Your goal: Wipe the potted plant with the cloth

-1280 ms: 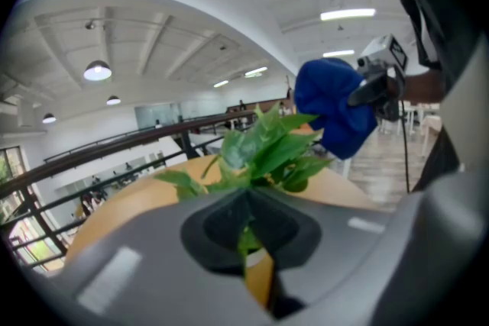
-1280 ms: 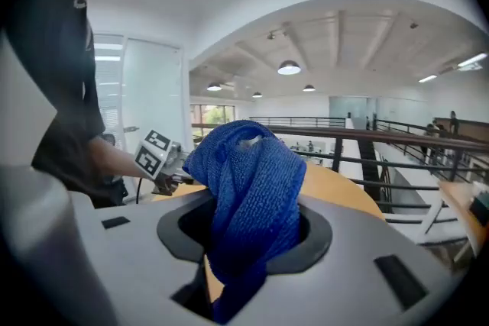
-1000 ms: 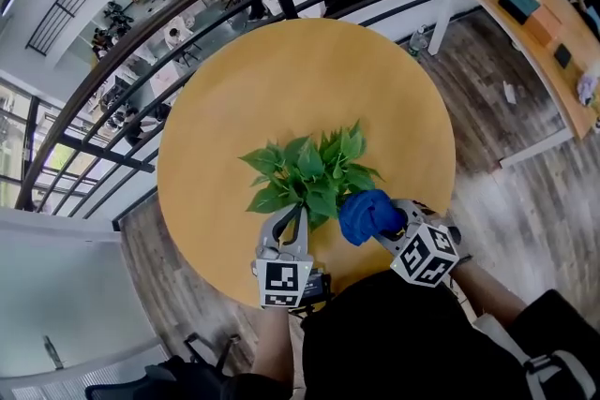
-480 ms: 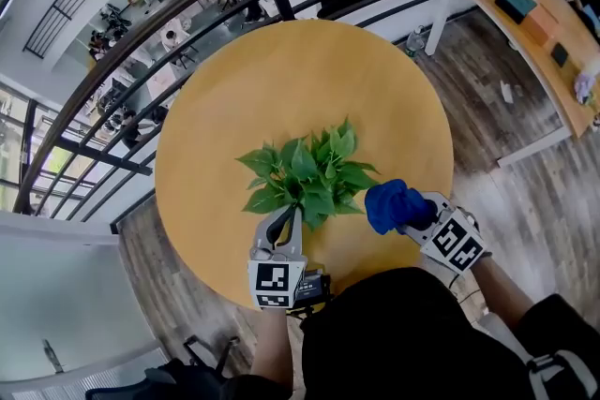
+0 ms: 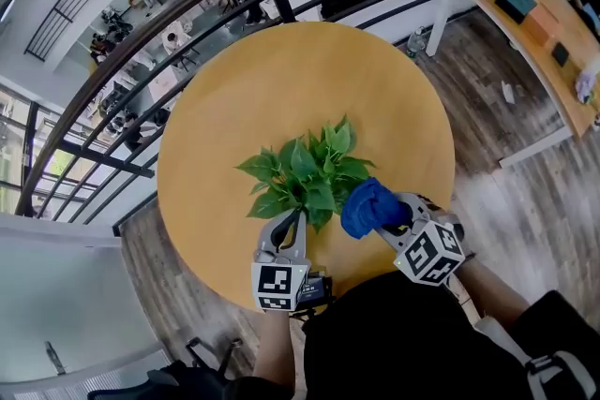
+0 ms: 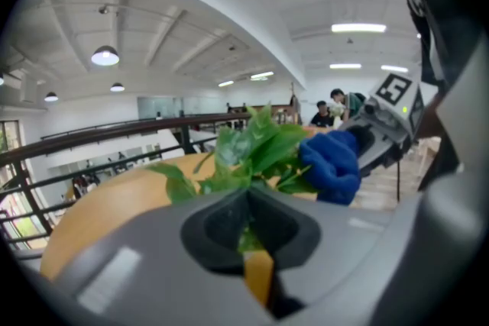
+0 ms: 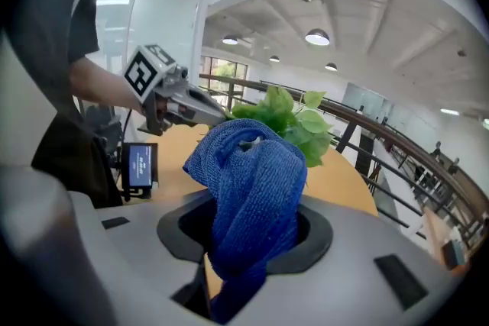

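Potted plant (image 5: 309, 173) mid table (image 5: 281, 80), cloth (image 5: 370, 206) at rt leaf edge

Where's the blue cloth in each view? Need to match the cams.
Head view: blue knitted cloth sits lower centre, at the right edge of the green leafy potted plant.
Left gripper view: cloth is right of centre, just right of the plant.
Right gripper view: cloth is dead centre, clamped between the jaws.
Shared landmark: the plant, next to the cloth in all three.

Blue cloth (image 5: 370, 206), green plant (image 5: 305, 171), tan table (image 5: 281, 80)
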Motion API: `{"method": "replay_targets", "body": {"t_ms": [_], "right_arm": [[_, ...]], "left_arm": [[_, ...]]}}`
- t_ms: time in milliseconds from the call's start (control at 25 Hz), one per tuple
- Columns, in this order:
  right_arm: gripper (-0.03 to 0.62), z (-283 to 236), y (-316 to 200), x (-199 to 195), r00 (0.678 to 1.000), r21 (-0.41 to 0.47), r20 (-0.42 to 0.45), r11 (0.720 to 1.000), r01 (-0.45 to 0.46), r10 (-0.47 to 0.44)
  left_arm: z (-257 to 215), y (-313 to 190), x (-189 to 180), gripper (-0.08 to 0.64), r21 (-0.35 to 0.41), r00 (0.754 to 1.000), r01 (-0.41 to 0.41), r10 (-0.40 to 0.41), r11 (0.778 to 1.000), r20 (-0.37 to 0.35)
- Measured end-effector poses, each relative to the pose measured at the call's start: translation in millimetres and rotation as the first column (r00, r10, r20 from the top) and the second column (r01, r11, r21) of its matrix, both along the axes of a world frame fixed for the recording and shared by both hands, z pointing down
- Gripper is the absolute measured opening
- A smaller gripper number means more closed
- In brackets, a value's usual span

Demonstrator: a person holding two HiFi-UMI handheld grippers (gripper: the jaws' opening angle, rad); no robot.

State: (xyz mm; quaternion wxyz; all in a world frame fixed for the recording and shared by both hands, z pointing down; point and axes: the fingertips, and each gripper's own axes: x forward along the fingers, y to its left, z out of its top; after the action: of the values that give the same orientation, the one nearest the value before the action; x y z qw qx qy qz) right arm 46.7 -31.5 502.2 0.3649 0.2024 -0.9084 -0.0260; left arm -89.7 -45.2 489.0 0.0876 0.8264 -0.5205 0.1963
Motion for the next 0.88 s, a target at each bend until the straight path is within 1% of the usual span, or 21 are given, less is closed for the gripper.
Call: {"method": "replay_targets", "body": {"t_ms": [80,160,240,400,480,560,640,680,720,760,800,840,880], "right_arm": [[0.163,6.7,-3.0,-3.8,0.999,0.04,-0.035,0.999,0.01,-0.009],[0.163,14.2,-3.3,-5.5,0.996,0.047,-0.078,0.998,0.033,-0.029],[0.163,28.1,0.3,0.9,0.99,0.032,-0.137,0.999,0.043,-0.038],[0.163,53.3,12.0,27.8,0.977,-0.022,-0.211,0.999,0.026,-0.03],[0.163,61.6,13.0,44.6,0.973,-0.052,-0.23,0.999,-0.005,-0.007],[0.163,63.6,8.0,61.2,0.976,-0.08,-0.217,0.995,-0.055,0.037],[0.163,60.2,-2.9,77.6,0.978,-0.112,-0.179,0.985,-0.129,0.107],[0.163,54.2,-10.8,83.8,0.979,-0.136,-0.138,0.976,-0.171,0.153],[0.163,43.0,-19.9,86.7,0.977,-0.168,-0.071,0.963,-0.21,0.201],[0.163,26.9,-29.9,86.1,0.968,-0.205,0.022,0.949,-0.239,0.248],[0.163,8.0,-40.2,82.4,0.949,-0.241,0.126,0.937,-0.254,0.289],[0.163,-9.2,-49.7,76.8,0.921,-0.274,0.22,0.927,-0.257,0.32],[0.163,-20.8,-57.2,69.9,0.897,-0.3,0.285,0.92,-0.253,0.339]], "left_arm": [[1.1,-0.2,3.0,0.002,0.0,1.0,-0.004,0.004,1.0,-0.014],[0.0,-2.3,1.1,0.002,0.001,0.999,0.006,-0.006,1.0,-0.035],[-0.7,-3.7,-1.0,0.002,-0.002,0.998,0.014,-0.014,1.0,-0.056],[-1.8,-4.8,-4.6,0.002,0.002,0.997,0.026,-0.025,1.0,-0.068],[-2.3,-4.9,-4.4,0.002,0.002,0.998,0.019,-0.019,1.0,-0.066],[-0.4,-4.6,-3.5,0.002,0.001,0.998,0.012,-0.012,1.0,-0.055],[2.0,-2.8,-3.1,0.002,-0.002,0.999,0.01,-0.01,1.0,-0.053],[2.6,-2.0,-2.8,0.002,-0.004,0.999,0.008,-0.009,1.0,-0.053],[2.7,-1.5,-2.5,0.002,-0.005,0.999,0.006,-0.006,1.0,-0.052],[2.6,-1.3,-2.3,0.002,-0.006,0.999,0.004,-0.004,1.0,-0.05],[2.5,-1.2,-2.3,0.002,-0.007,0.999,0.003,-0.004,1.0,-0.048],[2.3,-1.5,-2.6,0.002,-0.007,0.999,0.004,-0.005,1.0,-0.048],[2.1,-1.8,-2.8,0.002,-0.006,0.999,0.006,-0.006,1.0,-0.049]]}}
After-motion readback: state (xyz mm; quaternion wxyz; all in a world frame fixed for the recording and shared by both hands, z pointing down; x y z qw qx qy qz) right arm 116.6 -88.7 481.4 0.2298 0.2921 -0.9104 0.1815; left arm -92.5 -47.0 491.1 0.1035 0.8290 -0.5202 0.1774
